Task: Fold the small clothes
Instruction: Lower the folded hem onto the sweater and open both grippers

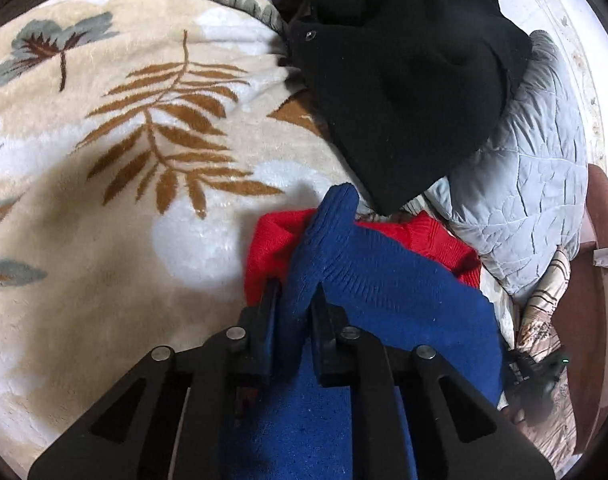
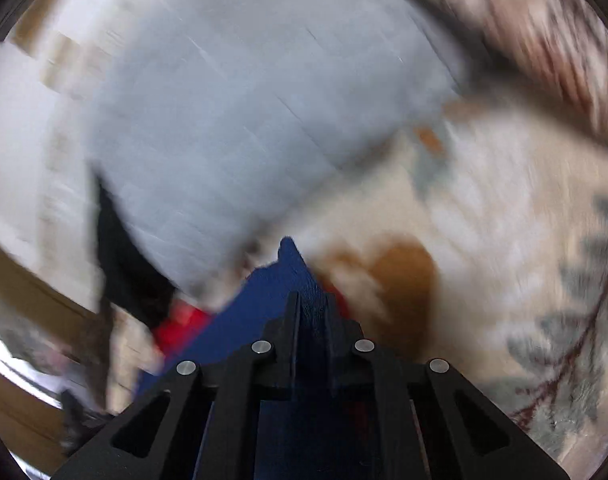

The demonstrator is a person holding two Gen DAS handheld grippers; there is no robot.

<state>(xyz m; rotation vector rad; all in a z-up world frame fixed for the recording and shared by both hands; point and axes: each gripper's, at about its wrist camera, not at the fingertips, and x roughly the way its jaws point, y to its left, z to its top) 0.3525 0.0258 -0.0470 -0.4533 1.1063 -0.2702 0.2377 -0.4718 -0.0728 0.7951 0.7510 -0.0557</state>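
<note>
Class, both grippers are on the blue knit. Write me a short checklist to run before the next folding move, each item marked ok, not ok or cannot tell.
1. Left gripper pinches the blue knit: ok.
2. Right gripper pinches the blue knit: ok.
3. Red knit free of the left fingers: cannot tell, it lies right against one.
4. Black garment clear of the blue knit: ok.
5. Open leaf-print blanket to lay it on: ok.
6. Right view sharp enough to judge: not ok, blurred.
</note>
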